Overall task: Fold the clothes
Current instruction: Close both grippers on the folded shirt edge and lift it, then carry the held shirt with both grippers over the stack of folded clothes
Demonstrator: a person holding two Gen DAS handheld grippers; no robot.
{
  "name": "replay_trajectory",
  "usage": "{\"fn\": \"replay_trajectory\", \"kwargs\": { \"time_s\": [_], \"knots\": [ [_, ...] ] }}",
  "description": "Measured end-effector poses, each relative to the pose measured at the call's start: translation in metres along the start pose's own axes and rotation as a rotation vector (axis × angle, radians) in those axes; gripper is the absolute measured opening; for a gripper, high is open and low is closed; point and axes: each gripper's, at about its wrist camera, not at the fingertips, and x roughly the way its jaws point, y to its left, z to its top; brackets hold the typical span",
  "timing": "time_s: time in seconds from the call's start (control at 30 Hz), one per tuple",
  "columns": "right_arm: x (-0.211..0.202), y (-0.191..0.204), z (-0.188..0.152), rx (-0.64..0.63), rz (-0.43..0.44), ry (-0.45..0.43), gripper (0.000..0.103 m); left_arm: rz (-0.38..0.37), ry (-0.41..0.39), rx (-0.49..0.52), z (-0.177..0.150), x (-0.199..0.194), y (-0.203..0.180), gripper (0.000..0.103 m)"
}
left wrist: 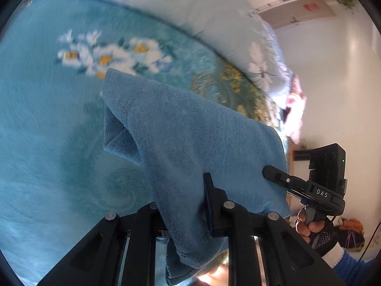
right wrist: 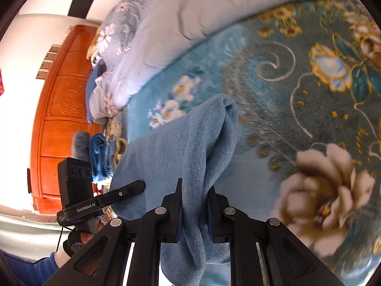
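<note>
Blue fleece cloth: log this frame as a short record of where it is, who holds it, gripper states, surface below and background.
item: blue fleece cloth, lifted off the bed, draped between the two grippers
left gripper: shut on one edge of the cloth
right gripper: shut on another edge
surface below: teal floral blanket
behind: pale quilt bunched at the far side
background: orange wooden cabinet, folded blue items beside it
fold state: not yet folded flat
</note>
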Motion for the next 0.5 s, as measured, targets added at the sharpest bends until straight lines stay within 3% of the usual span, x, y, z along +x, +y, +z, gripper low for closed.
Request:
{"fn": "replay_trajectory", "kwargs": {
  "time_s": [0.27,0.5],
  "knots": [
    [-0.041,0.085,-0.041,0.006,-0.050,-0.112,0.016,-0.031,0.003,0.179,-0.003,-0.082,-0.022,0.019],
    [-0.057,0.135,-0.068,-0.043,-0.064,-0.133,0.016,-0.049,-0.051,0.171,-0.024,-0.123,-0.022,0.019]
  ]
}}
